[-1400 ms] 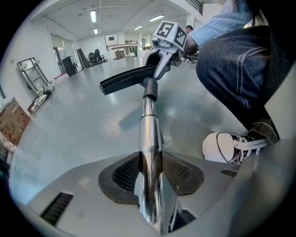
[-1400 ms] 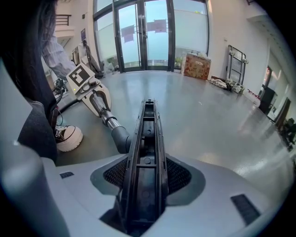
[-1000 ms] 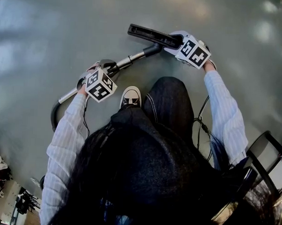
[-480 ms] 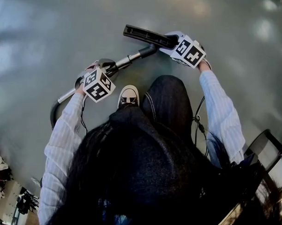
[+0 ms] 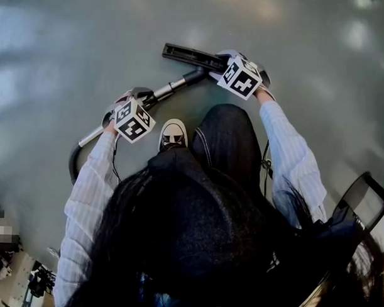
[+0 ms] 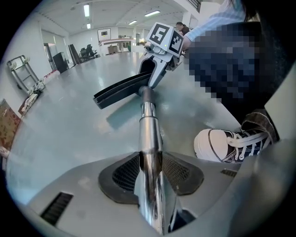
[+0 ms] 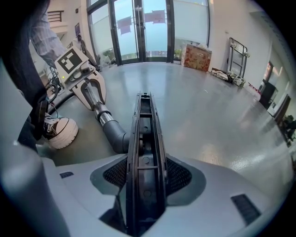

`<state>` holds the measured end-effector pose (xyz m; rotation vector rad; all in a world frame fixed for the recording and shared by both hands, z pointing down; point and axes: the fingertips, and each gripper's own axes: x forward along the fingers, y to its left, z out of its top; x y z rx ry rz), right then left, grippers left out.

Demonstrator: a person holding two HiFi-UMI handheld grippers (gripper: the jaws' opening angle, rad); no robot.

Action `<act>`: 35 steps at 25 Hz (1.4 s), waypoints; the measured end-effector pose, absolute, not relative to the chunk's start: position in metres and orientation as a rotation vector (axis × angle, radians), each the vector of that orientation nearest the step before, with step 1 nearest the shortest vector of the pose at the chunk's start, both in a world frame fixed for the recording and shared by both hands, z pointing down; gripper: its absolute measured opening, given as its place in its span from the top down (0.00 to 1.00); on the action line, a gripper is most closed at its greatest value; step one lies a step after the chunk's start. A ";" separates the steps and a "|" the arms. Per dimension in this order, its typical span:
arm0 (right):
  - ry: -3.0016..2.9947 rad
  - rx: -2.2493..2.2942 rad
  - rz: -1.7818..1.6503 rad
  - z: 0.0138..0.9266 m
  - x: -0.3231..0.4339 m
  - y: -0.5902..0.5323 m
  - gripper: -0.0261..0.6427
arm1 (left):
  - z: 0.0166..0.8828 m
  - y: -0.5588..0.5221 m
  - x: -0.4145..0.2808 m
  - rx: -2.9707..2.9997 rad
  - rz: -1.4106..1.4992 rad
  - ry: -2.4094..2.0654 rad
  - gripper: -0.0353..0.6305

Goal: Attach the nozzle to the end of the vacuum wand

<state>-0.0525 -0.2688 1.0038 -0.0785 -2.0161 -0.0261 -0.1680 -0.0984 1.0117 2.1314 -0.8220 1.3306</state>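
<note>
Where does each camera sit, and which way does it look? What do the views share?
Head view: on the head, facing steeply down; shows hair, sleeves, leg.
Left gripper view: on the left gripper, facing along the clamped wand; own jaws show.
Right gripper view: on the right gripper, facing along the clamped nozzle; own jaws show.
All share wand, nozzle, shoe.
</note>
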 end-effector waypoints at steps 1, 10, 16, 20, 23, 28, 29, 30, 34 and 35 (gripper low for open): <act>-2.012 -0.077 -0.025 1.004 -0.053 -0.269 0.62 | 1.013 -0.099 -0.168 2.125 1.316 -0.830 0.72; -1.961 -0.016 -0.165 1.017 -0.052 -0.270 0.61 | 1.025 -0.101 -0.165 2.077 1.228 -0.986 0.70; -1.942 -0.013 -0.206 1.014 -0.042 -0.273 0.61 | 1.019 -0.097 -0.173 2.081 1.295 -1.032 0.70; -1.993 0.029 -0.173 0.997 -0.029 -0.278 0.61 | 1.001 -0.097 -0.184 2.065 1.203 -1.133 0.70; -2.087 0.130 -0.057 0.970 -0.016 -0.280 0.61 | 0.983 -0.103 -0.188 2.034 1.085 -1.206 0.70; -2.256 0.265 0.245 0.927 -0.008 -0.270 0.61 | 0.954 -0.116 -0.188 1.942 0.816 -1.283 0.70; -2.286 0.286 0.305 0.920 -0.009 -0.269 0.61 | 0.948 -0.119 -0.185 1.931 0.765 -1.296 0.70; -2.312 0.307 0.358 0.915 -0.009 -0.267 0.61 | 0.943 -0.123 -0.181 1.922 0.721 -1.304 0.70; -2.396 0.354 0.510 0.909 -0.016 -0.256 0.63 | 0.937 -0.132 -0.169 1.876 0.602 -1.369 0.72; -2.411 0.363 0.531 0.909 -0.019 -0.255 0.65 | 0.935 -0.134 -0.170 1.854 0.577 -1.400 0.76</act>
